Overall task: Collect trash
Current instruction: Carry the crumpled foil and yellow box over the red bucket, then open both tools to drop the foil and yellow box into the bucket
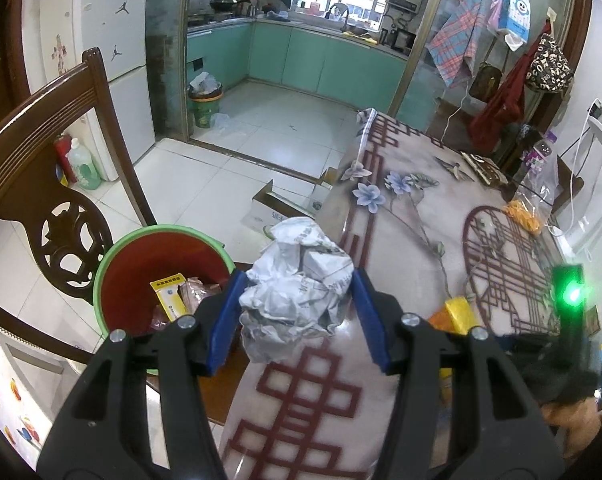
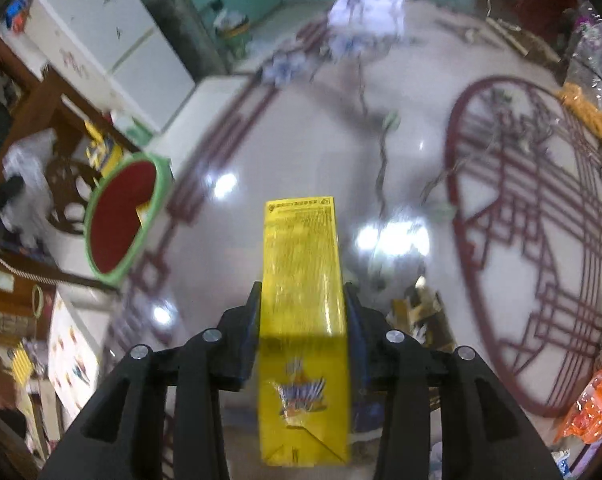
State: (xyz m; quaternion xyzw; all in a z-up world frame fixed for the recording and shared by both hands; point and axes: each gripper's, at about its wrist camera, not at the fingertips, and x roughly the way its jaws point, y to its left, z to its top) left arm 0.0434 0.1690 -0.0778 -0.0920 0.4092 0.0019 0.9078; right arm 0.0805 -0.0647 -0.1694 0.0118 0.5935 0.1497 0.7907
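Note:
My left gripper point(image 1: 299, 280) is shut on a crumpled ball of white printed paper point(image 1: 297, 280) and holds it above the table's left edge, just right of the bin. The bin point(image 1: 113, 256) is red inside with a green rim and stands on a chair seat; it holds a yellow packet point(image 1: 169, 294) and other wrappers. My right gripper point(image 2: 303, 296) is shut on a flat yellow box point(image 2: 303, 296), held over the table. The bin shows in the right wrist view point(image 2: 121, 216) to the left. The crumpled paper shows far off in that view point(image 2: 365, 12).
The table point(image 1: 421, 240) has a glossy patterned cloth. A clear bag of orange snacks point(image 1: 525, 212) lies at its far right. An orange wrapper point(image 2: 597, 404) lies near right. A wooden chair back point(image 1: 53, 152) rises left of the bin. A cardboard box point(image 1: 277, 208) sits on the floor.

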